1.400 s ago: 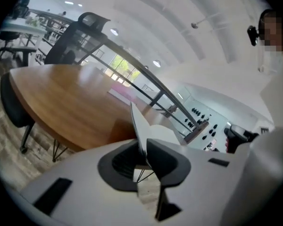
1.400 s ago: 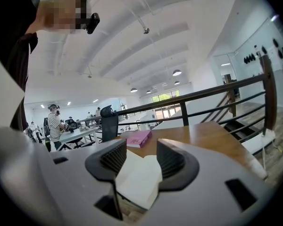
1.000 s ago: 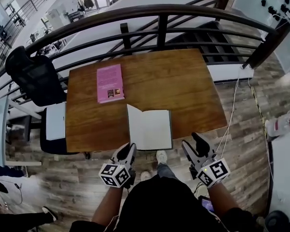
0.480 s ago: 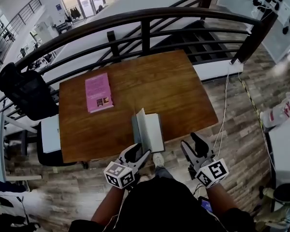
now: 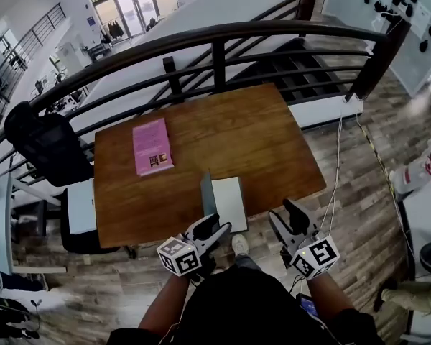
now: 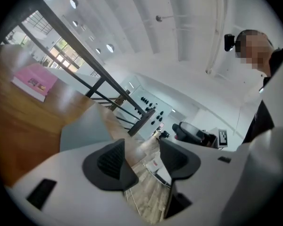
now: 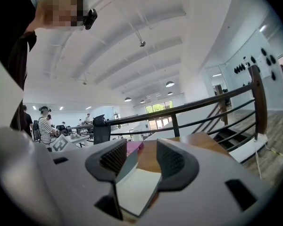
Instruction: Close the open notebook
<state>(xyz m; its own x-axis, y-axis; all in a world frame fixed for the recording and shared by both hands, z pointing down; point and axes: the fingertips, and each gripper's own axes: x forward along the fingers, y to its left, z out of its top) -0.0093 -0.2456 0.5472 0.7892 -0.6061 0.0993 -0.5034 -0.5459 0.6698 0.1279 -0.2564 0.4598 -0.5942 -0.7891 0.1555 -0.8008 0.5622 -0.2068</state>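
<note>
Notebook (image 5: pixel 230 201) cover standing upright; left claw (image 5: pixel 214 229) opening, nothing between.

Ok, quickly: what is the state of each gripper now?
Left gripper: opening, nothing between its jaws.
Right gripper: open, holding nothing.

desk (image 5: pixel 266 139): wood, frame centre | pink book (image 5: pixel 151 146): desk's left | notebook (image 5: pixel 230 201): desk's lower edge, left cover raised

Shows warm brown grain across the rectangular wooden table (image 5: pixel 258 135) and bright pink on the thin paperback book (image 5: pixel 151 146). Gives the half-closed paper notebook (image 5: pixel 228 201) a grey cover and off-white pages. Paints the curved metal railing (image 5: pixel 217 38) black, the plank floor (image 5: pixel 359 207) streaky grey-brown.
</note>
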